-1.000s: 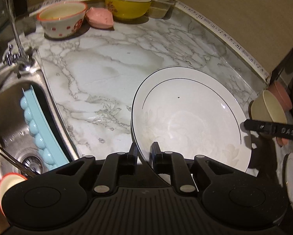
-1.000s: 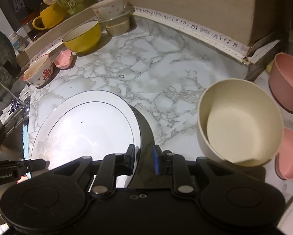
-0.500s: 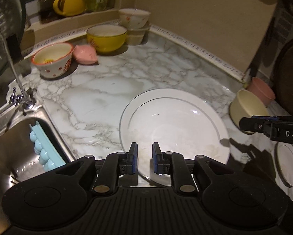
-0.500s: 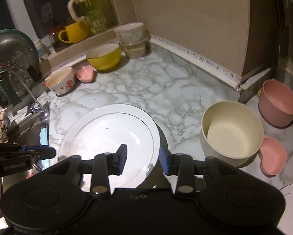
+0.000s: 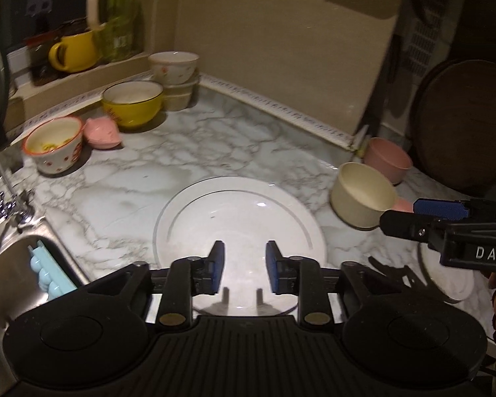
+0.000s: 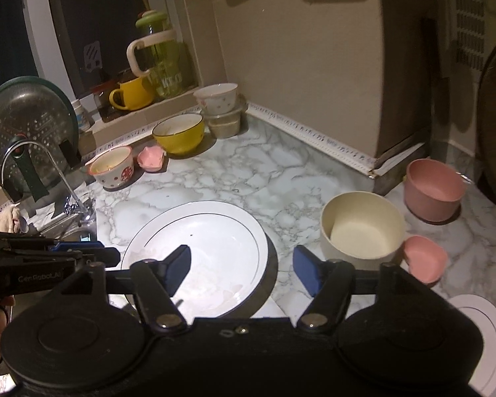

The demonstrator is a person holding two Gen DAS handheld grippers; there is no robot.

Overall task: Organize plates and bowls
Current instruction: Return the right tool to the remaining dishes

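Note:
A large white plate (image 5: 238, 218) with a thin dark ring lies flat on the marble counter (image 5: 215, 139); it also shows in the right wrist view (image 6: 211, 248). My left gripper (image 5: 243, 258) is open and empty, raised over the plate's near edge. My right gripper (image 6: 241, 261) is open wide and empty, above the plate's right edge. A cream bowl (image 6: 360, 228) stands right of the plate, with a pink bowl (image 6: 433, 188) behind it and a small pink dish (image 6: 425, 258) beside it. A small white plate (image 6: 483, 327) lies at the near right.
At the back stand a yellow bowl (image 6: 178, 132), a red-spotted bowl (image 6: 112, 168), a small pink dish (image 6: 152, 158) and a floral bowl (image 6: 216, 97) stacked on containers. A sink (image 5: 19, 264) with a tap is at the left. A dark round board (image 5: 463, 125) leans at the right.
Both grippers have let go of the white plate, opened and pulled up and back. The plate now lies flat on the counter.

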